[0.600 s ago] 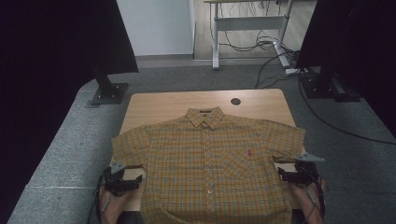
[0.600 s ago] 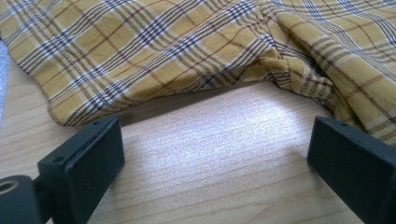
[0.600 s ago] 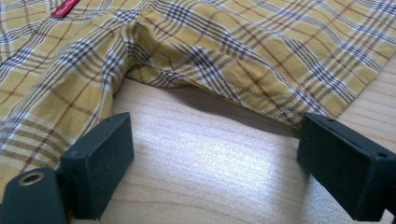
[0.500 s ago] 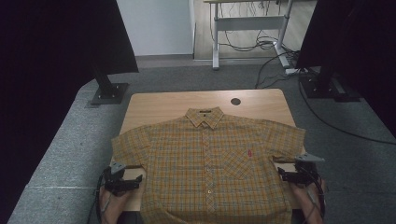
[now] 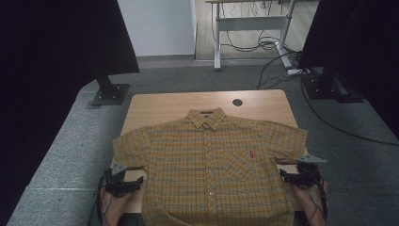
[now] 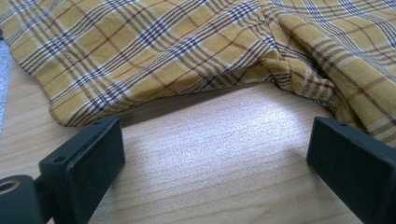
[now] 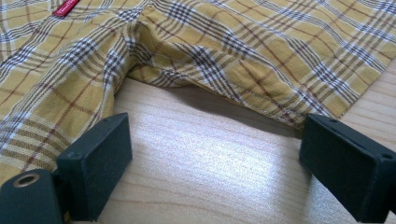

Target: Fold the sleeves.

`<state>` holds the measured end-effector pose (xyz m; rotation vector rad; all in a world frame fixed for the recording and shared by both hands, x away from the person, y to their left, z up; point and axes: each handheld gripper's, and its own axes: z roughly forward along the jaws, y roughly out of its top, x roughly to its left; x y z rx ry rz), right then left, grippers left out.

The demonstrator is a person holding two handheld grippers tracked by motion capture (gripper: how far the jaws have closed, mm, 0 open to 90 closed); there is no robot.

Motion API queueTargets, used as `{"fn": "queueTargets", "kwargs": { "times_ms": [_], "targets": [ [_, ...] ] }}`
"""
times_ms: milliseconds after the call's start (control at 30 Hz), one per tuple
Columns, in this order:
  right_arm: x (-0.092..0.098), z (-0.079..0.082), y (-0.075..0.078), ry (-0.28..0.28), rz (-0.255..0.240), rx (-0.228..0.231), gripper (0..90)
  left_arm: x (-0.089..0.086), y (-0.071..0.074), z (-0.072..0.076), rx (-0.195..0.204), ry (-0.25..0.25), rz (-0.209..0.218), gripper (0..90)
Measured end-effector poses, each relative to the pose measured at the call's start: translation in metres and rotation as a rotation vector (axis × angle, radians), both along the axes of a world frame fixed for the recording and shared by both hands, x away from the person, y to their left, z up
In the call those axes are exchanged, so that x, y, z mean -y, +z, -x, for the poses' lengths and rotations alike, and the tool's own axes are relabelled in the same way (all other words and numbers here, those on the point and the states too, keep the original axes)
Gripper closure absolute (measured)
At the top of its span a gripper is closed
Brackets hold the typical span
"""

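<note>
A yellow plaid short-sleeved shirt (image 5: 211, 160) lies flat and face up on the wooden table (image 5: 160, 106), collar away from me. My left gripper (image 5: 134, 181) rests on the table just below the shirt's left sleeve (image 6: 140, 60), jaws wide open with bare wood between them. My right gripper (image 5: 284, 175) sits below the right sleeve (image 7: 261, 60), beside the shirt's body, also open and holding nothing. In the left gripper view the gripper (image 6: 215, 163) faces the sleeve's hem and armpit seam. In the right gripper view the gripper (image 7: 215, 163) faces the same spot on the other side.
A round cable hole (image 5: 237, 102) sits near the table's far edge. Grey carpet (image 5: 70, 155) surrounds the table. Black stand bases (image 5: 109, 94) flank it at left and right (image 5: 329, 89). A desk frame with cables (image 5: 254, 28) stands behind.
</note>
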<state>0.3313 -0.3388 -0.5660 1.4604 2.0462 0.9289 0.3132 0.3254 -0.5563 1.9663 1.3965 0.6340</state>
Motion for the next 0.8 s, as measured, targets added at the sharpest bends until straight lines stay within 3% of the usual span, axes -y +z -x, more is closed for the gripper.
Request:
{"fn": "queueTargets", "kwargs": {
  "times_ms": [467,800],
  "targets": [
    [0.0,0.0,0.0,0.003,0.0,-0.002,8.1,-0.001,0.002,0.002,0.023,0.007,-0.006,7.9],
    [0.0,0.0,0.0,0.002,0.0,-0.003,7.9,0.004,0.013,-0.003,0.051,0.004,0.003,9.8]
  ]
}}
